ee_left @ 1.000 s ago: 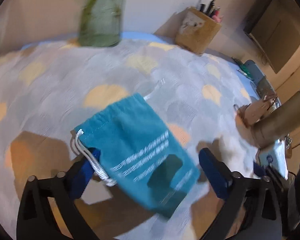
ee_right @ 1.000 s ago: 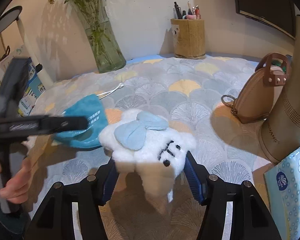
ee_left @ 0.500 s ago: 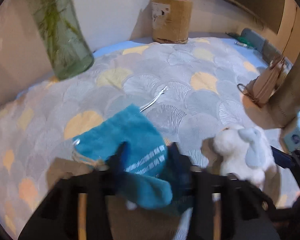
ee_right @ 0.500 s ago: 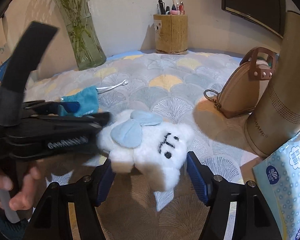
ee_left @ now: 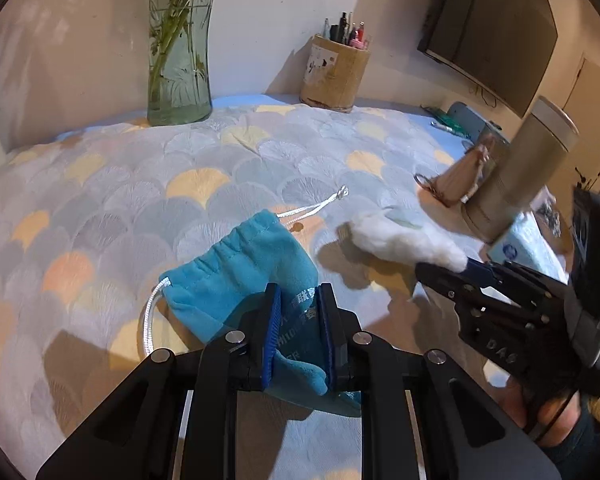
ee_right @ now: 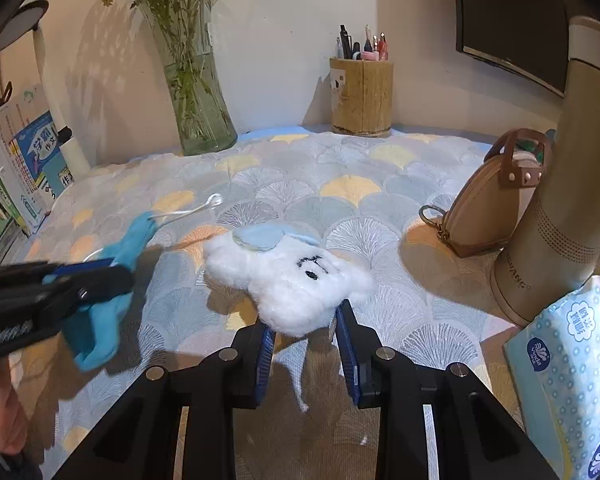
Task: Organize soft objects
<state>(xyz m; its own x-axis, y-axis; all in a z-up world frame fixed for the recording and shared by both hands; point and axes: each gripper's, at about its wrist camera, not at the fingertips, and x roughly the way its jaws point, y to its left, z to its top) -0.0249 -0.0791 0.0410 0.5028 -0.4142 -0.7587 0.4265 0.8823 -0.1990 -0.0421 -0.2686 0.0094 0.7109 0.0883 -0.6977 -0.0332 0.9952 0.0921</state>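
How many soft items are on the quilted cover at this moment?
2. The teal drawstring pouch is pinched in the left gripper; the white plush toy sits between the closing right gripper jaws. None seems hidden.

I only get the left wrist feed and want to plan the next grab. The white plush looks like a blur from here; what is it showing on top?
Observer: The white plush has a pale blue bow and a stitched black face.
Operator: Is the right gripper on it?
Observer: The right gripper is closing on the plush's near edge.
Operator: Anything beside the tall bottle?
Observer: A tissue pack leans against the bottle.
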